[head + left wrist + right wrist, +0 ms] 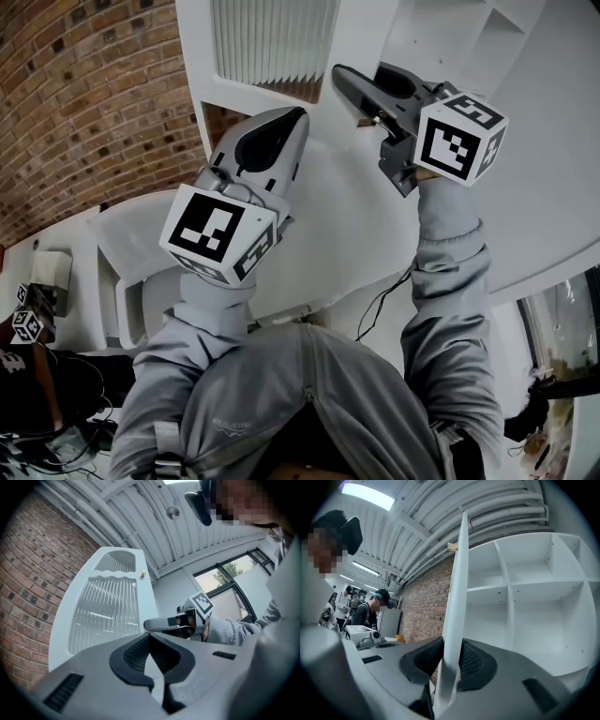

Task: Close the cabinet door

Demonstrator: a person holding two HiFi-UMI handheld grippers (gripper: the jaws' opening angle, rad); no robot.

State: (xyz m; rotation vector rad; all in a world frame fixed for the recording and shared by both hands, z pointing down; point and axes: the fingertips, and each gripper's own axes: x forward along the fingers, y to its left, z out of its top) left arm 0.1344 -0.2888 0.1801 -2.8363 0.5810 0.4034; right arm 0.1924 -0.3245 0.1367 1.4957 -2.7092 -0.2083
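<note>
Right gripper view: right gripper clamps cabinet door.

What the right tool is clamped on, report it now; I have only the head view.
Observer: In the right gripper view, the right tool is shut on the edge of the white cabinet door. The door panel stands between its pads.
Operator: Give me the left tool too.
Observer: In the left gripper view, the left tool has nothing between its jaws. It points toward the door's ribbed glass panel.
</note>
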